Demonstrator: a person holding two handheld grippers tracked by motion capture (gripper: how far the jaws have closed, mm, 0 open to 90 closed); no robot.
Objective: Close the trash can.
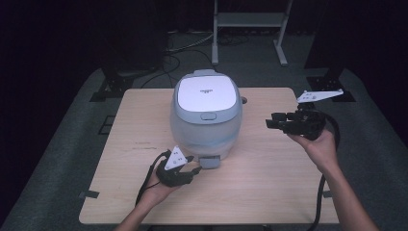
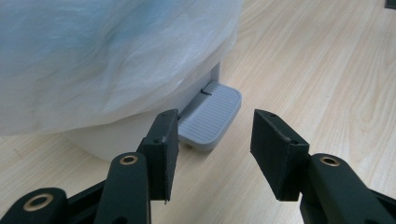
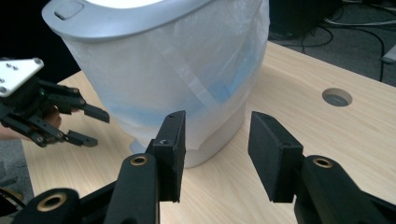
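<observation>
A lidded pedal bin (image 1: 206, 115) lined with a pale plastic bag (image 3: 177, 88) stands mid-desk (image 1: 269, 192). The left claw (image 1: 193, 165), jaws apart and empty, sits just beside the grey foot pedal (image 2: 211, 115), likely ready to press it. The right claw (image 1: 270, 121), also spread and empty, hovers to the bin's right. The bin's contents are hidden by the shut lid (image 1: 207, 92)

A darkened lab or studio was suggested: beyond the wooden table (image 1: 269, 192), cables (image 1: 180, 48) and a metal stand (image 1: 250, 21) were seen on grey carpet (image 1: 77, 120).
</observation>
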